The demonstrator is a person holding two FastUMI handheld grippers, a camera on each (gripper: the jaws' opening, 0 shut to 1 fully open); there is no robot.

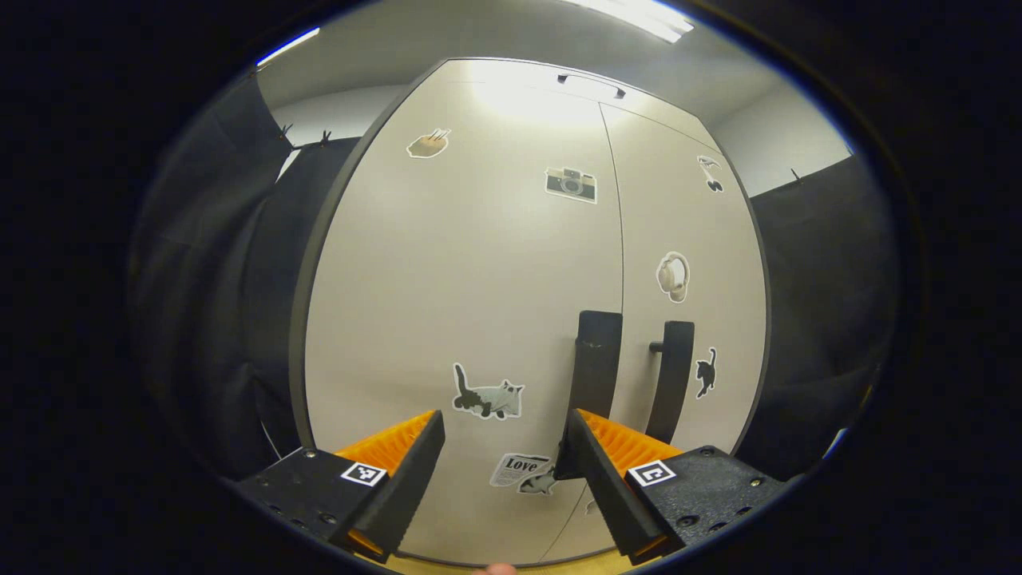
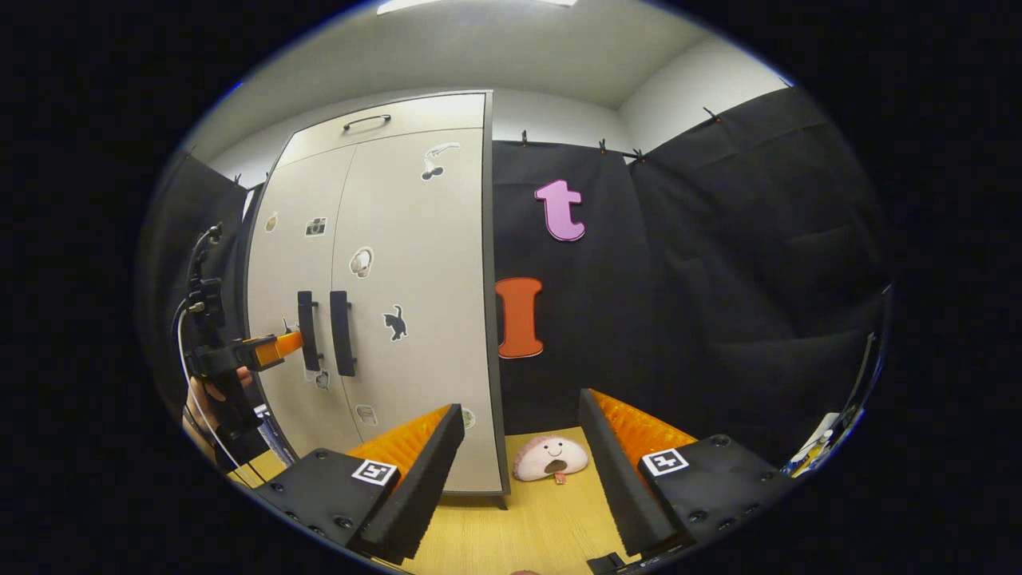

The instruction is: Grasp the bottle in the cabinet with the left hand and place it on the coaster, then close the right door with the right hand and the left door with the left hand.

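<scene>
Closed cabinet doors point(image 1: 495, 263) face my left gripper point(image 1: 505, 447), jaws apart and empty at the handles point(image 1: 595, 367). Beyond my equally open right gripper point(image 2: 519, 447) lies a plush toy point(image 2: 549, 458).

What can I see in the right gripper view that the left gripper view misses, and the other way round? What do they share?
Right gripper view: the wooden table, a round pink plush piece on it beside the cabinet, and a hand holding the left gripper near the left handle.

Left gripper view: a close look at the grey cat sticker.

Both: the two shut doors, both dark handles, and the black cat sticker.
</scene>
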